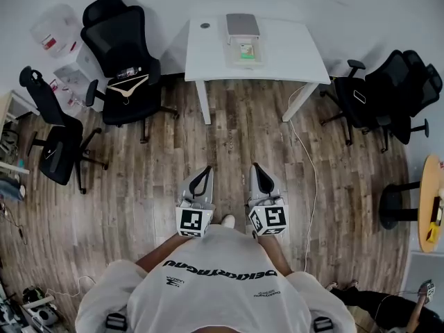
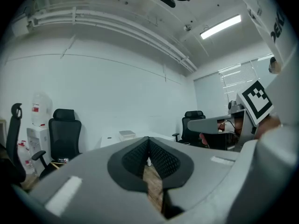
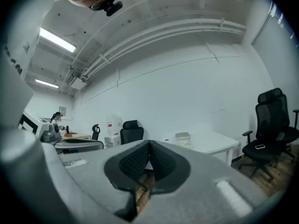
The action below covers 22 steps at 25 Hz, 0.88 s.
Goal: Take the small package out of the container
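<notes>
A wood-plank floor [image 1: 236,151] fills the room beneath a white wall. Black office chairs [image 1: 121,61] stand at the upper left and right of the head view, and a white table [image 1: 291,57] sits at top centre. On it rests a clear container [image 1: 244,64] with the small package [image 1: 246,49] inside. At lower centre, well apart from the table, the left gripper [image 1: 204,170] and right gripper [image 1: 256,168] are both clenched on nothing, pads meeting. They are held level, side by side, pointing toward the table.
</notes>
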Available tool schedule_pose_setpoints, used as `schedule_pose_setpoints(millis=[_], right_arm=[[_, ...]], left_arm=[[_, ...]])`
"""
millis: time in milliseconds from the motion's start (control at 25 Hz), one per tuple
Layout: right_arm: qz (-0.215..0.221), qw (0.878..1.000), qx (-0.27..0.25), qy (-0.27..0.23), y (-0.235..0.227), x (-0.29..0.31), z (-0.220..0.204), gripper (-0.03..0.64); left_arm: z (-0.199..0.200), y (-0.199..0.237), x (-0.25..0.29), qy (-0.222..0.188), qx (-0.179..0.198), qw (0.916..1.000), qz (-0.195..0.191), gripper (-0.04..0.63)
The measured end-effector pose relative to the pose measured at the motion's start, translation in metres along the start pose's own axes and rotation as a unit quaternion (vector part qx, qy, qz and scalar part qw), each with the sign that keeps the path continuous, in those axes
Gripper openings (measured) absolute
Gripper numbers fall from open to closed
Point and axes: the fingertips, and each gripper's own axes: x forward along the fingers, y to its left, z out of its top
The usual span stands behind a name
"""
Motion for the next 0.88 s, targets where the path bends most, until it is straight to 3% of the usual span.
schedule_pose_setpoints(millis=[480,880], right_arm=[[0.018,1.000,-0.003,-0.003,-0.012,-0.030,-0.012,-0.002],[0.020,1.000,-0.003,-0.008,-0.033,-0.007,-0.014,-0.002]], left_arm=[[-0.010,-0.043,-0.007,-0.001,0.010,0.9999,0.005,-0.003],[-0.013,-0.043,0.021,-0.002,0.005,1.0000,0.008,-0.003]])
